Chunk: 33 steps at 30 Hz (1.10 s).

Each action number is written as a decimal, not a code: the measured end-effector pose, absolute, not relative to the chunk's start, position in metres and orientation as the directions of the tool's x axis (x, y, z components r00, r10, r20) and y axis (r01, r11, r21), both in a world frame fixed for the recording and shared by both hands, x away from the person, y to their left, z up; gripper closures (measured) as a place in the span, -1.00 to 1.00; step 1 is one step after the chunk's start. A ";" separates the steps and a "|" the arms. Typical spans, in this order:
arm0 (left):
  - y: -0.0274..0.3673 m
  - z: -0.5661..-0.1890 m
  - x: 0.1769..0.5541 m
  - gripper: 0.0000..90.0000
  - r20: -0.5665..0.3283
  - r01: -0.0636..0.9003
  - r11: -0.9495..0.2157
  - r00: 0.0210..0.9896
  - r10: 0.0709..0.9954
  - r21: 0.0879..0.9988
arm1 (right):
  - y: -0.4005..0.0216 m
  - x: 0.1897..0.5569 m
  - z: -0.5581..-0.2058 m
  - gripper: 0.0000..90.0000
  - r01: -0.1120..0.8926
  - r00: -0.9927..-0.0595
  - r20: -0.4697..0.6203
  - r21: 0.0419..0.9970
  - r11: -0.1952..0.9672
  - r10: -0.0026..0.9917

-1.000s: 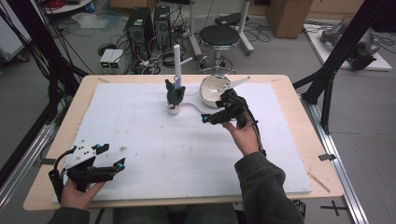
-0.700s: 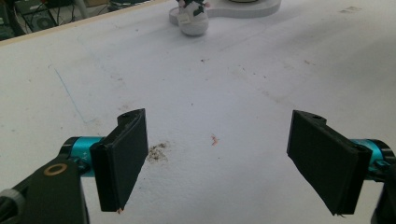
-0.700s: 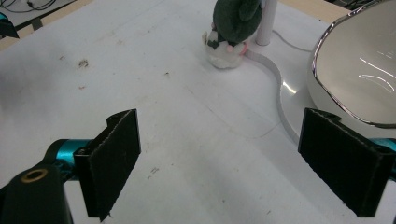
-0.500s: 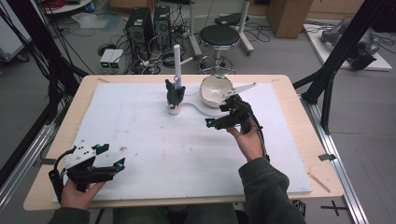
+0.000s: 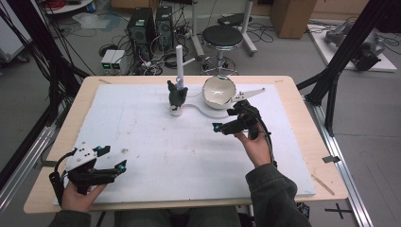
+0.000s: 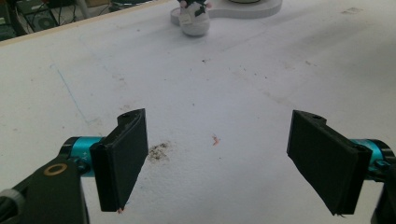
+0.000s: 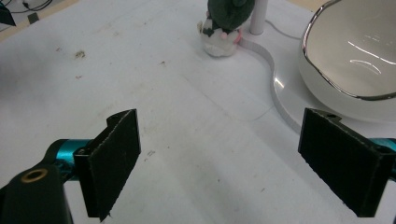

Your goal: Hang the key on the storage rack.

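Observation:
A small figurine (image 5: 177,96) with a dark green top and white base stands at the far middle of the white sheet, beside a white upright post (image 5: 179,64). A glossy white bowl (image 5: 218,90) sits tilted on a flat white stand (image 5: 204,111) to its right. My right gripper (image 5: 223,119) hovers open just in front of the bowl, pointing left. From its own view the figurine (image 7: 223,29) lies ahead and the bowl (image 7: 355,51) to the upper right. My left gripper (image 5: 116,156) is open near the front left edge, with the figurine (image 6: 195,18) far ahead.
A white foam sheet (image 5: 156,142) covers most of the wooden table (image 5: 307,142). It bears small dirt specks (image 6: 159,150). Beyond the table's far edge stand a black stool (image 5: 221,35) and computer towers (image 5: 151,23) among cables.
My right gripper has drawn back a little from the bowl toward the person's side. The left gripper has stayed where it was.

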State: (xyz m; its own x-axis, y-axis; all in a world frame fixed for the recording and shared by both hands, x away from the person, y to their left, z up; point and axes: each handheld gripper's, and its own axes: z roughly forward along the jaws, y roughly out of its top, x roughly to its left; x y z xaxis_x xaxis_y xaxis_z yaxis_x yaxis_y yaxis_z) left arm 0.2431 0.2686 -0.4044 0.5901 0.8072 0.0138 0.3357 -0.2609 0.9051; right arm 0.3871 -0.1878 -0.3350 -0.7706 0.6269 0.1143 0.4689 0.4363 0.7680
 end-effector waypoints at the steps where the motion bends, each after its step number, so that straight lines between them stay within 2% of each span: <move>1: 0.268 -0.404 0.243 -0.53 0.012 0.336 -0.259 0.590 0.807 0.906 | -0.189 0.386 -0.336 -0.73 0.466 -0.771 0.113 0.770 0.435 0.626; 33: 0.267 -0.405 0.242 -0.53 0.010 0.340 -0.258 0.588 0.809 0.904 | -0.231 0.361 -0.362 -0.74 0.502 -0.728 0.134 0.772 0.390 0.672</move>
